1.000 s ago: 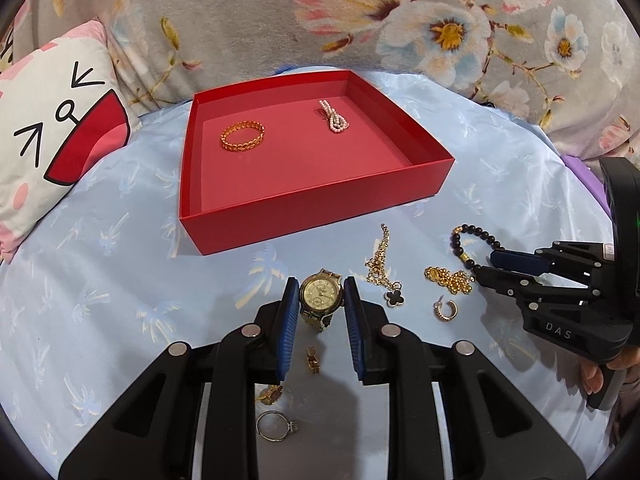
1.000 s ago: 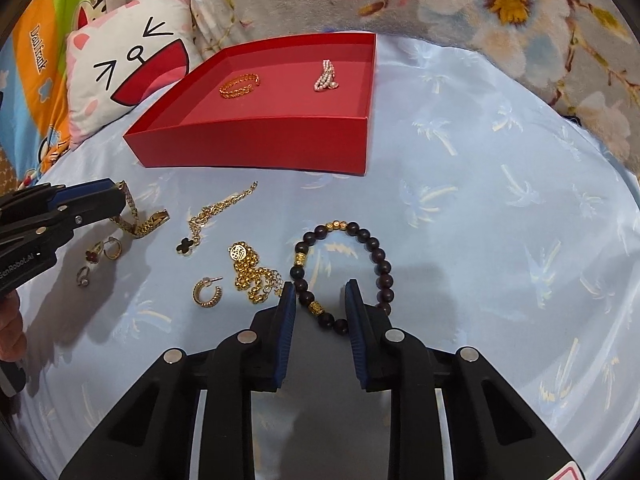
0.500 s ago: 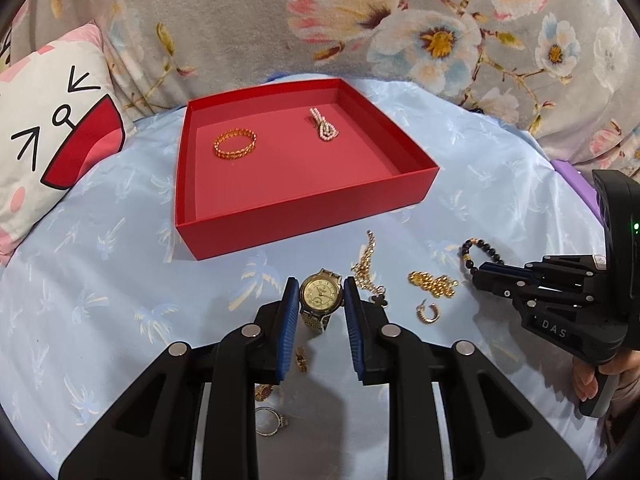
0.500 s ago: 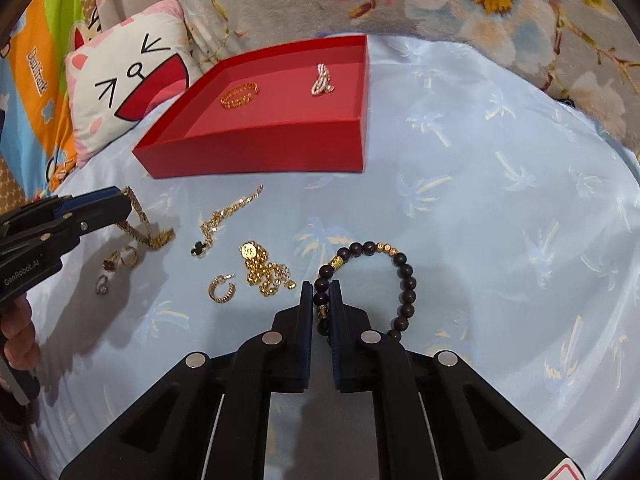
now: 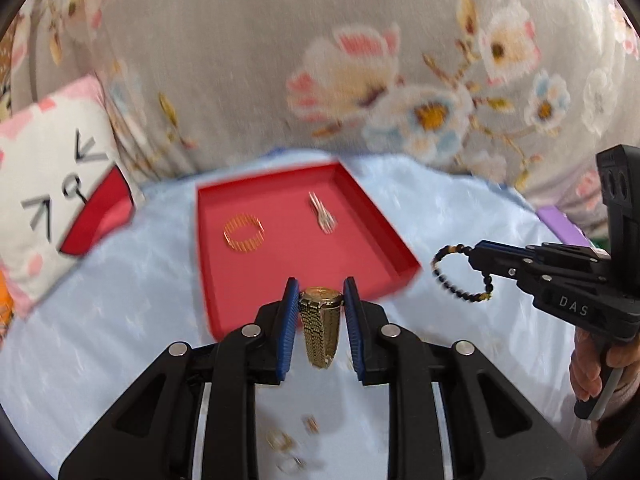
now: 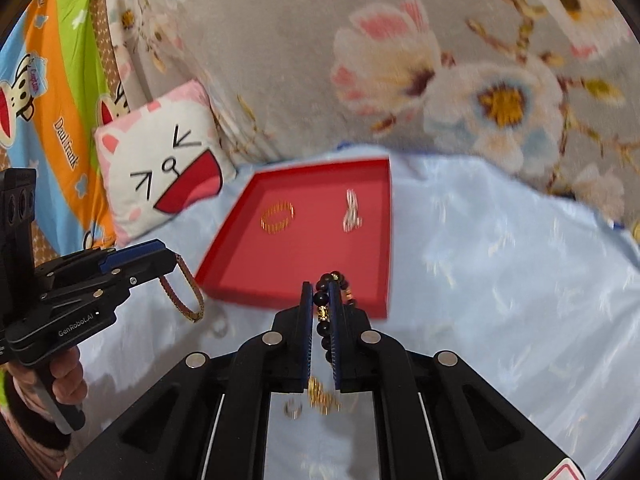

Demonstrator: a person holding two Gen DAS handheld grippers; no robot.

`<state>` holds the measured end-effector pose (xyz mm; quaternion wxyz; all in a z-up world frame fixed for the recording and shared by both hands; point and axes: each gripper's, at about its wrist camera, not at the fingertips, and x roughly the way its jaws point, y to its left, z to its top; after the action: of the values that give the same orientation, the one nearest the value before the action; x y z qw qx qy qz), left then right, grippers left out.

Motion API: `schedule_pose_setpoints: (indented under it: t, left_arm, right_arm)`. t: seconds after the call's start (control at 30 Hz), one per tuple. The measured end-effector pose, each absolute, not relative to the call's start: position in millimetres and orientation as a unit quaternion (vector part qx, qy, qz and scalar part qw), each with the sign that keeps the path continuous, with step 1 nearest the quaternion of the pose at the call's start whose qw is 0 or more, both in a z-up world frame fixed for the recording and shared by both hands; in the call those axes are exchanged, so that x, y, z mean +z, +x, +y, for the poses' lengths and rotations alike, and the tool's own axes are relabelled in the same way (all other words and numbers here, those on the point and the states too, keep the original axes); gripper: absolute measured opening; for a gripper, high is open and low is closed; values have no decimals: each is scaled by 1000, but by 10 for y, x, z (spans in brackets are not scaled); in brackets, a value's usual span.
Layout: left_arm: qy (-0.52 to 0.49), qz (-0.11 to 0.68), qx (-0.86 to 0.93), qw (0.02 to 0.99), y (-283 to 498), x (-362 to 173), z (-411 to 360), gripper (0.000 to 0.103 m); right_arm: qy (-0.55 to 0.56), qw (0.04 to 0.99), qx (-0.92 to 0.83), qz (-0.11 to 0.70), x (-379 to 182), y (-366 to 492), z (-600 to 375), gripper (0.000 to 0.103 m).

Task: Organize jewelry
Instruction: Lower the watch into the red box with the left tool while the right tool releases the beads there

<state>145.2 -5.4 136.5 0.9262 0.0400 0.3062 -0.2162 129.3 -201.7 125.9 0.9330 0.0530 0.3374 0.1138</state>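
My left gripper [image 5: 321, 294] is shut on a gold watch [image 5: 320, 326], whose band hangs down above the blue sheet. My right gripper [image 6: 321, 294] is shut on a dark beaded bracelet [image 6: 325, 320]; in the left wrist view that bracelet [image 5: 460, 276] dangles as a loop from its tips. Both hover just before the near edge of the red tray [image 5: 280, 292], which holds a gold bangle [image 5: 243, 234] and a pearl piece [image 5: 322, 212]. In the right wrist view the watch band [image 6: 186, 294] hangs from the left gripper's fingers [image 6: 136, 258].
Small gold pieces [image 6: 322, 398] and rings [image 5: 280, 440] lie blurred on the blue sheet [image 6: 500, 300] below the grippers. A cat-face pillow [image 5: 56, 184] sits left of the tray. A floral cloth [image 5: 320, 60] rises behind. A person's hand [image 5: 596, 364] grips the right handle.
The right gripper shut on the beaded bracelet. Both grippers then rose from the sheet, lifting the watch and the bracelet, and now sit closer to the tray's near edge.
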Motion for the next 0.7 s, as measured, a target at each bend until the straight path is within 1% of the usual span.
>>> schedule_pose_setpoints:
  t: [0.13,0.23,0.33,0.4,0.7]
  left_arm:
    - [48,283,-194,938,1809,1608,-83,22]
    - [46,287,-171,941,2119,1591,-85,22]
    - [39,306,-146,940,2409,1425,-59,22]
    - [35,332,-133,933,2633,1224,-46,22]
    - [42,381,-107,918,2979,668,-97,22]
  right_arm:
    - [48,941,103,319,1438,1666,-1962,7]
    - [48,941,90,324,1386,1996,-1948,7]
    - [46,935,77,343,1222,2289,-1974,7]
    - [39,932,64,356,1078,2442,-1991,7]
    - [27,905,78,417,501,2831,-1692,7]
